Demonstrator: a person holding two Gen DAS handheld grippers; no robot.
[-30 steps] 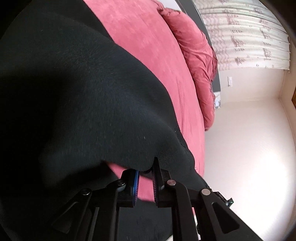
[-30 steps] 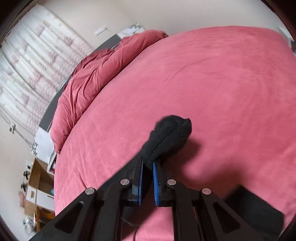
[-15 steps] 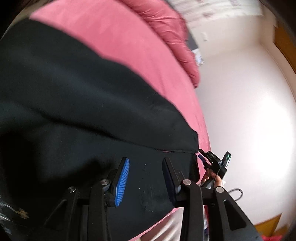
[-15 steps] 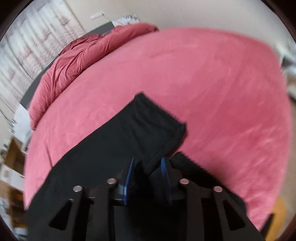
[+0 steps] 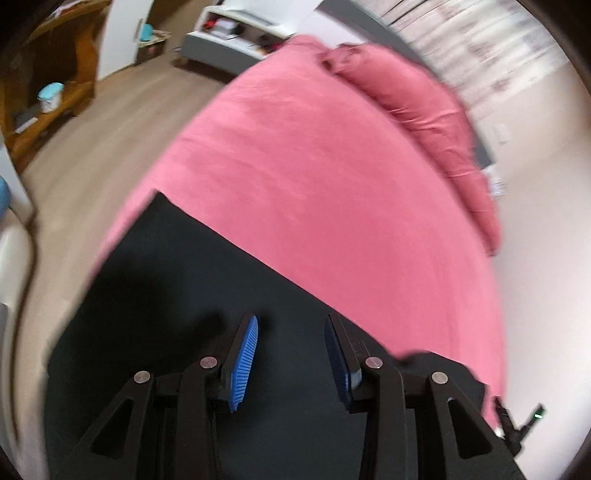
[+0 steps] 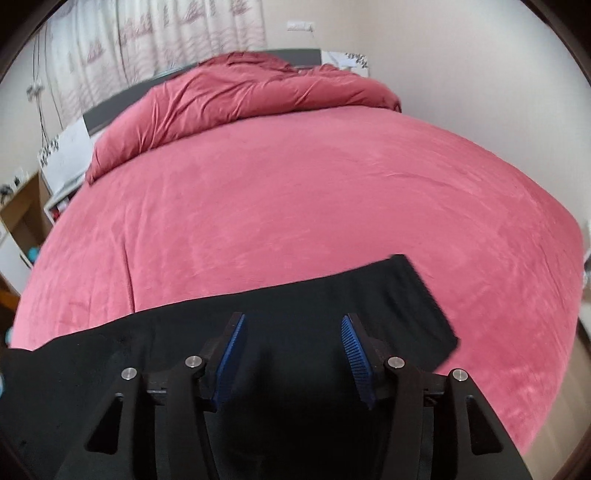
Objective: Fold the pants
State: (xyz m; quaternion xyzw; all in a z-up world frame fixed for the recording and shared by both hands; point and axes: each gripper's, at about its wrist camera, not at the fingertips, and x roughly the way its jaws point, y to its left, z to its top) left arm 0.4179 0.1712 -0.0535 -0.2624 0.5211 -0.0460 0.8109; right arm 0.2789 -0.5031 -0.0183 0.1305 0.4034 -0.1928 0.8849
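Observation:
The black pants (image 5: 207,288) lie flat along the near edge of the pink bed (image 5: 332,192). In the right wrist view the pants (image 6: 332,299) stretch from left to right, with a straight hem end (image 6: 428,295) at the right. My left gripper (image 5: 291,325) is open and empty, above the pants. My right gripper (image 6: 291,321) is open and empty, also above the pants. Neither gripper holds any cloth.
A bunched pink duvet (image 6: 251,92) lies at the head of the bed by a grey headboard (image 6: 110,110). Curtains (image 6: 147,33) hang behind. A wooden shelf (image 5: 48,92) and wood floor (image 5: 110,122) lie left of the bed. A cardboard box (image 6: 22,210) stands by the bedside.
Both grippers were shut on the pants a second ago. They let go, opened wide and drew back. The pants now lie flat on the bed.

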